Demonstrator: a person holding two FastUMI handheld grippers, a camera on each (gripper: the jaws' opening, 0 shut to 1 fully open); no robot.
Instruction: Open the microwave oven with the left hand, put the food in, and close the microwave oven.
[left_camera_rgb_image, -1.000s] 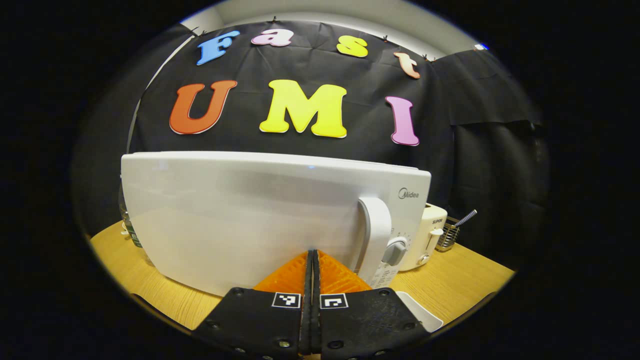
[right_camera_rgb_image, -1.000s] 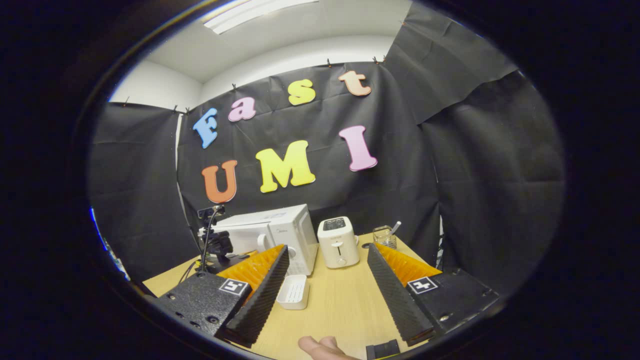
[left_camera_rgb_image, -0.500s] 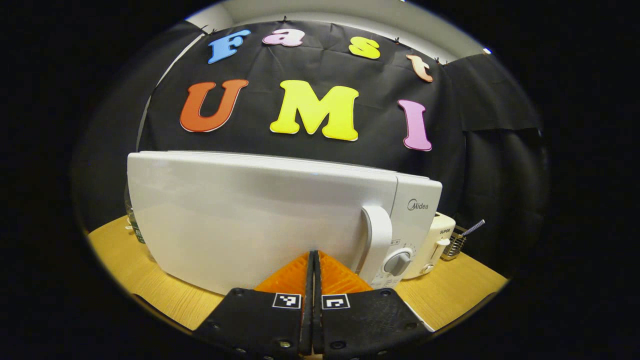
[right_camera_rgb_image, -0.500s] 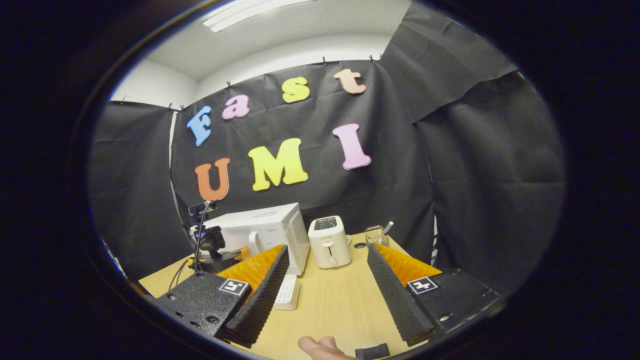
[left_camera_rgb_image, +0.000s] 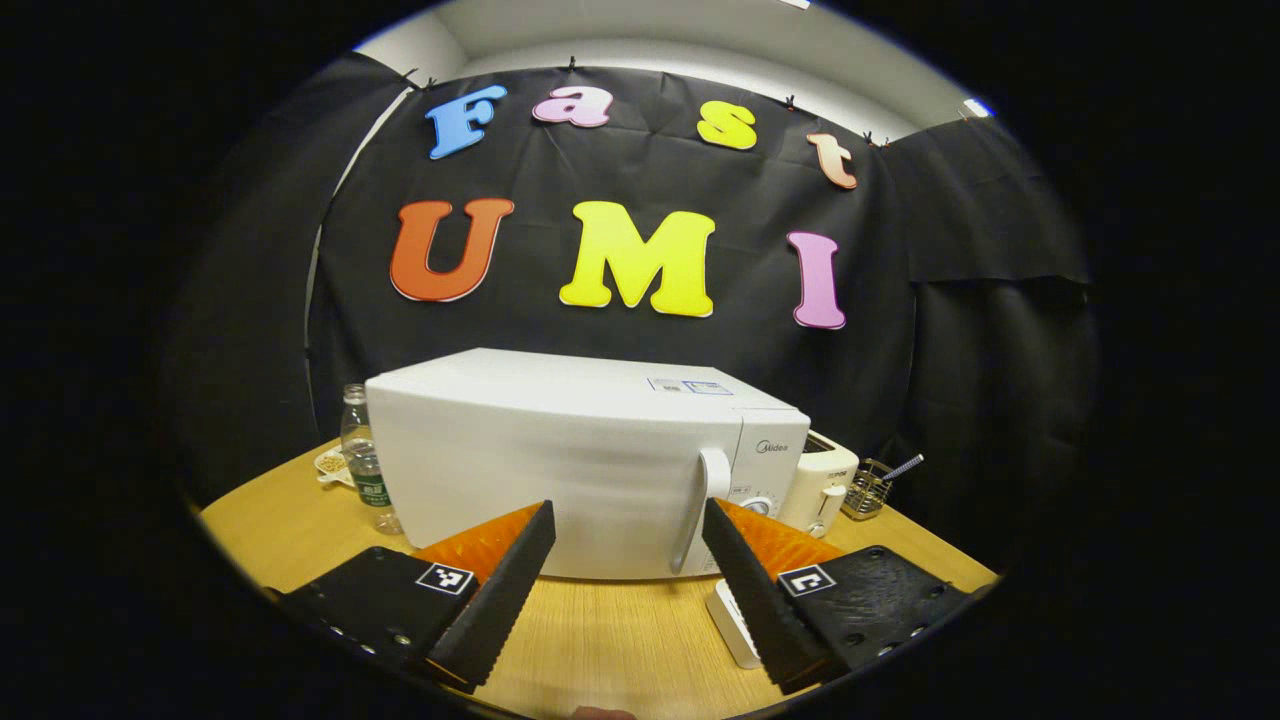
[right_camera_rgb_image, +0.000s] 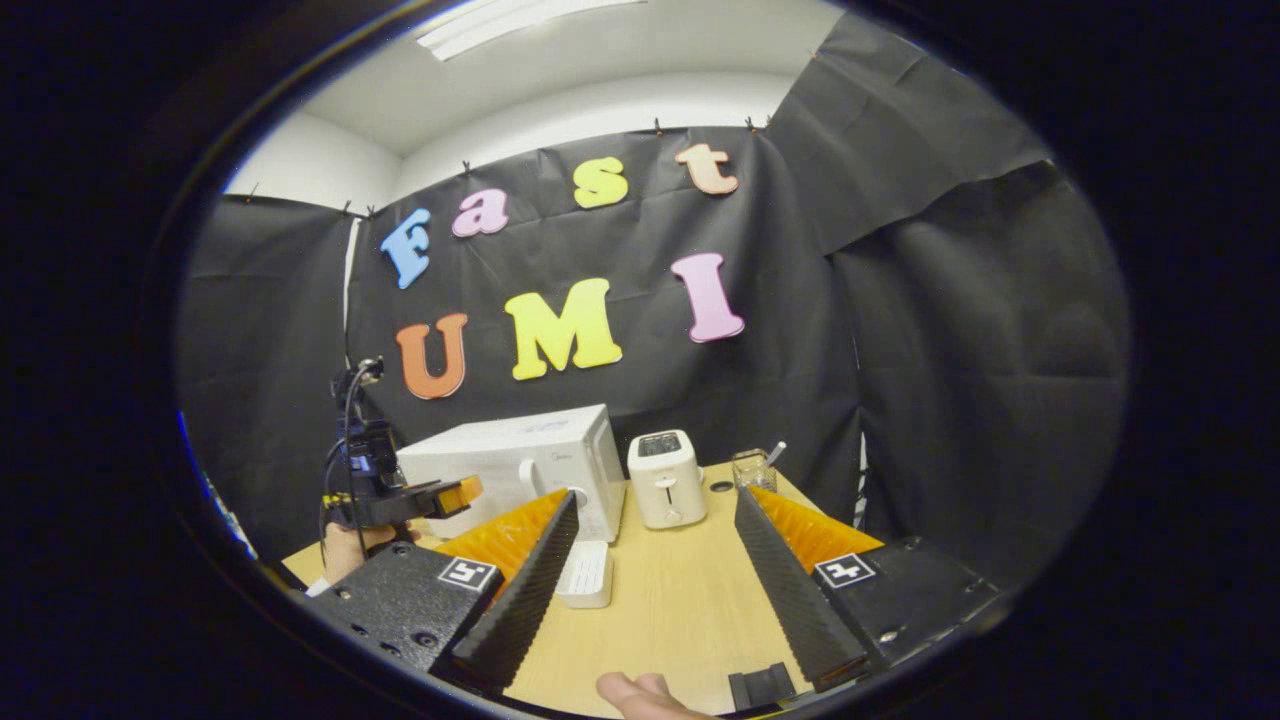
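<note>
The white microwave (left_camera_rgb_image: 560, 460) stands on the wooden table with its door closed and its handle (left_camera_rgb_image: 700, 510) at the door's right edge. My left gripper (left_camera_rgb_image: 625, 530) is open a short way in front of the door, touching nothing. A white rectangular dish (left_camera_rgb_image: 728, 622) lies on the table by its right finger, partly hidden. In the right gripper view the microwave (right_camera_rgb_image: 520, 462) is at the far left, the dish (right_camera_rgb_image: 587, 575) lies in front of it, and a hand holds the left gripper (right_camera_rgb_image: 455, 493) up. My right gripper (right_camera_rgb_image: 655, 520) is open and empty above the table.
A white toaster (left_camera_rgb_image: 820, 480) stands right of the microwave, with a wire holder and straw (left_camera_rgb_image: 872, 485) beyond it. A plastic bottle (left_camera_rgb_image: 365, 470) and a small dish (left_camera_rgb_image: 328, 462) sit left of the microwave. A thumb (right_camera_rgb_image: 640, 692) shows at the bottom edge.
The left gripper, shut and close against the door, pushed the door closed, then drew back, rose and opened. The right gripper barely moved.
</note>
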